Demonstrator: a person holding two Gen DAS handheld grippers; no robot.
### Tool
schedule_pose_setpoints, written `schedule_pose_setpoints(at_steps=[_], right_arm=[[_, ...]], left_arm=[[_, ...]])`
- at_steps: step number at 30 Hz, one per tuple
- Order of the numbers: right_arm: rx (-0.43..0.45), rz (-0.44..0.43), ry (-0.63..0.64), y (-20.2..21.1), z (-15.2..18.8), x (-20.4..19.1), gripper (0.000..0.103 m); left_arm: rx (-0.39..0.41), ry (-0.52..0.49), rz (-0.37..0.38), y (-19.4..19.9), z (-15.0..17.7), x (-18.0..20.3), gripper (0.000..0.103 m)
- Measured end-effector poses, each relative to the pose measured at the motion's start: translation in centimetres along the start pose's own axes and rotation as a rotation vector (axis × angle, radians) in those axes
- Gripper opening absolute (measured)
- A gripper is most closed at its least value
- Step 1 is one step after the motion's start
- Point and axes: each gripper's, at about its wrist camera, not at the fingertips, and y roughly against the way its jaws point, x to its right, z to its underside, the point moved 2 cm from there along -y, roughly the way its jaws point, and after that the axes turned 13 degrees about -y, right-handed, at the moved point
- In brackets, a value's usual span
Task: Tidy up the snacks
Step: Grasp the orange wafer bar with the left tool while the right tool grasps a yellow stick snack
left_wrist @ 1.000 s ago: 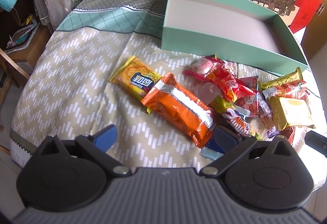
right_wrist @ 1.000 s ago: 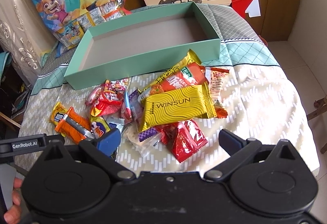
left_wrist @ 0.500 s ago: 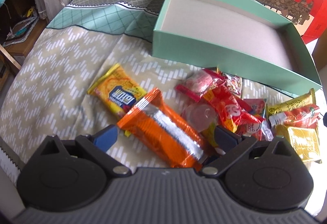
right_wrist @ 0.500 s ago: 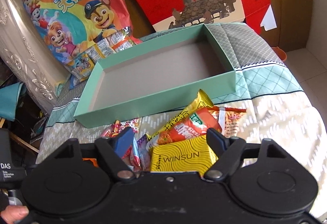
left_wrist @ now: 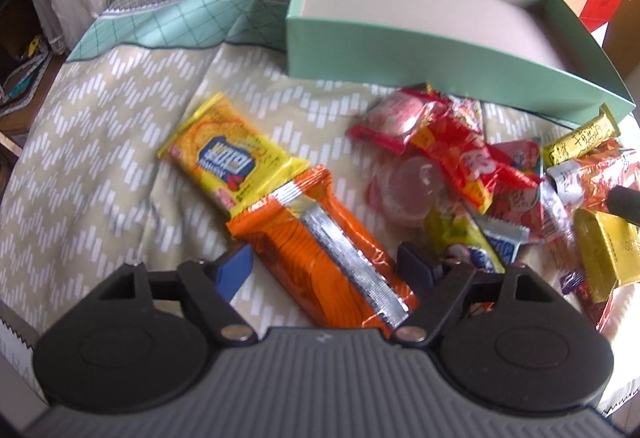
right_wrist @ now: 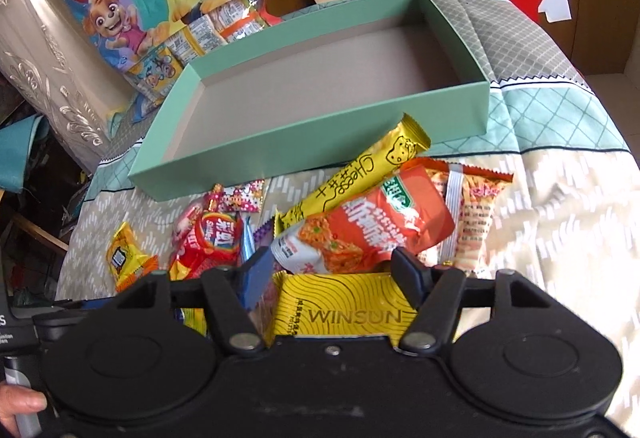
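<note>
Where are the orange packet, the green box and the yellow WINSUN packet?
orange packet (left_wrist: 320,250): left wrist view, on its middle, beside the silver seam.
green box (right_wrist: 304,154): right wrist view, on its near outer wall.
yellow WINSUN packet (right_wrist: 340,312): right wrist view, on its printed front.

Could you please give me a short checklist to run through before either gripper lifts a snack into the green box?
1. Green box free of snacks: ok, its grey floor is bare.
2. Orange pack between the left gripper fingers: ok, jaws closing around it.
3. Left pads pressing on the orange pack: not ok, a gap shows on the left side.
4. WINSUN pack between the right gripper fingers: ok, jaws closing.
5. Right grip free of neighbours: cannot tell, the red-orange pouch overlaps the WINSUN pack's top edge.
6. Yellow pack clear of the orange one: not ok, its end lies under it.
</note>
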Motion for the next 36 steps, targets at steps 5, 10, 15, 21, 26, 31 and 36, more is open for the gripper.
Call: schedule_pose_setpoints(at_steps=[5, 10, 15, 21, 26, 31, 36], right_arm=[[0.016, 0.016, 0.011, 1.1, 1.7, -0.5, 0.068], [-0.016, -0.02, 0.004, 2.0, 2.5, -0.9, 0.08], [0.001, -0.045, 0.064, 2.8, 3.2, -3.3, 0.08], [-0.055, -0.105, 0.179, 1.1, 4.4, -8.6, 0.064], [-0.13, -0.087, 0.237, -2.3, 5.9, -11.2, 0.046], [-0.135, -0.035, 0.299, -4.2, 7.2, -12.1, 0.041], [-0.114, -0.011, 0.352, -4.7, 7.4, -12.6, 0.031]], left_arm=[[0.0, -0.007, -0.004, 0.4, 0.9, -0.7, 0.08], [0.025, -0.019, 0.0, 0.9, 1.6, -1.3, 0.07], [0.058, -0.04, 0.031, 1.3, 1.9, -1.8, 0.054], [0.102, -0.099, 0.042, 2.4, 2.4, -1.8, 0.049], [0.108, -0.073, 0.03, 3.2, 3.2, -3.4, 0.066], [0.082, -0.036, 0.052, 3.1, 4.0, -4.6, 0.074], [0.061, -0.053, 0.097, 2.5, 3.8, -3.8, 0.075]])
